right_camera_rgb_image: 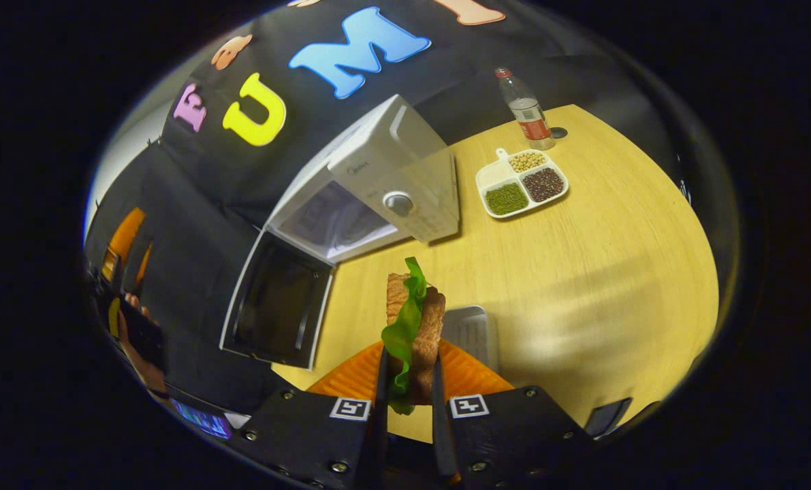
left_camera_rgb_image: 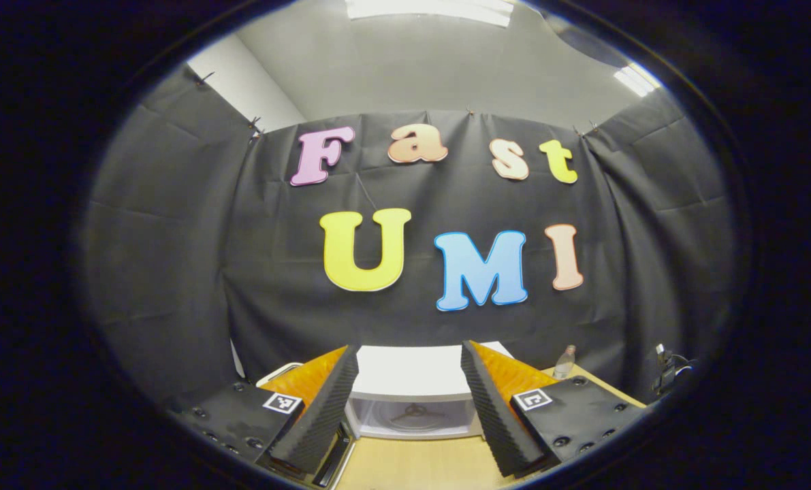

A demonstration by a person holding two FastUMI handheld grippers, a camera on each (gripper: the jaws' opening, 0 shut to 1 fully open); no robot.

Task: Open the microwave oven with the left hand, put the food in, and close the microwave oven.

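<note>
Right gripper view: right gripper (right_camera_rgb_image: 408, 391) pinches the brown lettuce sandwich (right_camera_rgb_image: 415, 320); next, I judge, carry it into the open white microwave oven (right_camera_rgb_image: 371, 197).

No legible text apart from the wall lettering.

Sandwich (right_camera_rgb_image: 415, 327) lower end hidden between claw fingers (right_camera_rgb_image: 380, 401); microwave (left_camera_rgb_image: 412, 401) sides hidden behind fingers

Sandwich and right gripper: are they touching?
Touching. The right gripper view shows the right gripper with both fingers pressed against the sandwich, holding it above the table.
</note>
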